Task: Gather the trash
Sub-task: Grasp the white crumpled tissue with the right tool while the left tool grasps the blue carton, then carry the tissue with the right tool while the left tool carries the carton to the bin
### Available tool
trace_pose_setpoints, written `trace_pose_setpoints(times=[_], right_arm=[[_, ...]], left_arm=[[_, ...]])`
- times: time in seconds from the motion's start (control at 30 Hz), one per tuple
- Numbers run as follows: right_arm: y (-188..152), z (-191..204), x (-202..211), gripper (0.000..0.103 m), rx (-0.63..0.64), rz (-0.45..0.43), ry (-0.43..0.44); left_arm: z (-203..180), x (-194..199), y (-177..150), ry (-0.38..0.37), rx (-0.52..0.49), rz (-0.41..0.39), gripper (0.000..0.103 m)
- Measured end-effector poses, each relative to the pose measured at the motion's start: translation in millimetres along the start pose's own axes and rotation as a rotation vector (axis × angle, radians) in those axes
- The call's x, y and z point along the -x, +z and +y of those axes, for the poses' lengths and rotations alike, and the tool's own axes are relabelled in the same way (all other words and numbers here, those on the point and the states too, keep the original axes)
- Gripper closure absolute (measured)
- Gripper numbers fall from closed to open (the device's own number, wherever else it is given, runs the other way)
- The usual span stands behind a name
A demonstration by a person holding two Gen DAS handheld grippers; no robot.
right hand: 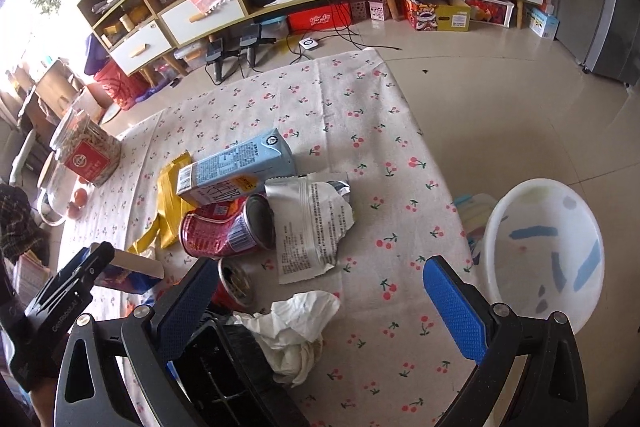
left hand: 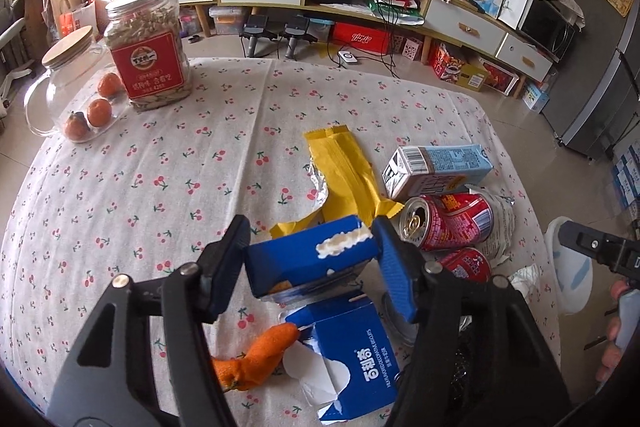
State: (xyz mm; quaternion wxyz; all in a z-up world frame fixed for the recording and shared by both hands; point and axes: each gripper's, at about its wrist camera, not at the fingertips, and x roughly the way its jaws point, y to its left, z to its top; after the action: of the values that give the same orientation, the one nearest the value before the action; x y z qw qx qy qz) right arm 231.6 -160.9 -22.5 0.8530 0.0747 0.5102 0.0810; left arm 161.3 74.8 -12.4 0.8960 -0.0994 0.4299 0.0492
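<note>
left tongs clamped on a blue box, right tongs apart over the table

my left tongs (left hand: 310, 259) are clamped on a torn blue biscuit box piece (left hand: 308, 261), lifted just above the table. my right tongs (right hand: 316, 303) stand wide apart with nothing between the pads, hanging over the near edge of the table.

the cherry-print tablecloth (left hand: 160, 163) carries the whole litter. off its right edge stands a white bin (right hand: 548, 247), lined with a bag, apart from the table.

on the cloth, largest first: a pale blue milk carton (right hand: 240, 163) lies on its side, touching a crushed red can (right hand: 224, 227) just below it. a yellow wrapper (left hand: 344, 171) lies to the left of the carton. a torn silver packet (right hand: 312, 223) lies beside the can's base. a second blue box piece (left hand: 352, 355) lies flat under my left tongs, and a second red can (left hand: 466, 263) lies near it. a crumpled white tissue (right hand: 296, 323) sits between my right pads' line and the cans. an orange peel (left hand: 260, 355) touches the flat box piece.

far left, a jar of seeds (left hand: 148, 47) stands upright, well apart from the trash.
</note>
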Motion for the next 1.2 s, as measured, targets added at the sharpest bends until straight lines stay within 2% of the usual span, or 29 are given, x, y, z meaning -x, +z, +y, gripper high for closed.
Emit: trace_pose_setpoints(times=[0.23, 0.4, 0.47, 0.6, 0.7, 0.8, 0.9, 0.93, 0.97, 1.07, 1.2], right_arm=[[-2, 24, -19, 0.0, 0.011, 0.06, 0.05], [-14, 39, -27, 0.0, 0.068, 0.098, 0.05], [-16, 38, -29, 0.0, 0.072, 0.105, 0.025], [-18, 18, -38, 0.002, -0.009, 0.14, 0.02], [-21, 9, -39, 0.01, -0.055, 0.157, 0.034], [-25, 3, -41, 0.024, -0.094, 0.18, 0.06], [-30, 0, -49, 0.051, -0.123, 0.222, 0.096], [-31, -2, -51, 0.068, -0.134, 0.234, 0.121], [-33, -4, -52, 0.076, -0.141, 0.237, 0.138], [-31, -6, -44, 0.082, -0.131, 0.203, 0.139], [-26, -15, -27, 0.083, -0.129, 0.147, 0.137]], left_arm=[[14, 20, 0, -0.051, 0.005, -0.014, 0.039], [24, 28, 0, -0.067, 0.002, -0.012, 0.039], [29, 30, 0, -0.068, 0.006, -0.013, 0.039], [35, 33, -1, -0.07, 0.01, -0.014, 0.039], [37, 34, -2, -0.071, 0.008, -0.013, 0.039], [39, 34, -4, -0.078, 0.01, -0.008, 0.039], [38, 34, -5, -0.085, 0.007, -0.006, 0.039], [37, 35, -6, -0.087, 0.007, -0.008, 0.039], [37, 36, -7, -0.091, 0.007, -0.01, 0.039], [33, 41, -9, -0.1, 0.004, -0.021, 0.039], [20, 49, -12, -0.114, -0.017, -0.041, 0.039]])
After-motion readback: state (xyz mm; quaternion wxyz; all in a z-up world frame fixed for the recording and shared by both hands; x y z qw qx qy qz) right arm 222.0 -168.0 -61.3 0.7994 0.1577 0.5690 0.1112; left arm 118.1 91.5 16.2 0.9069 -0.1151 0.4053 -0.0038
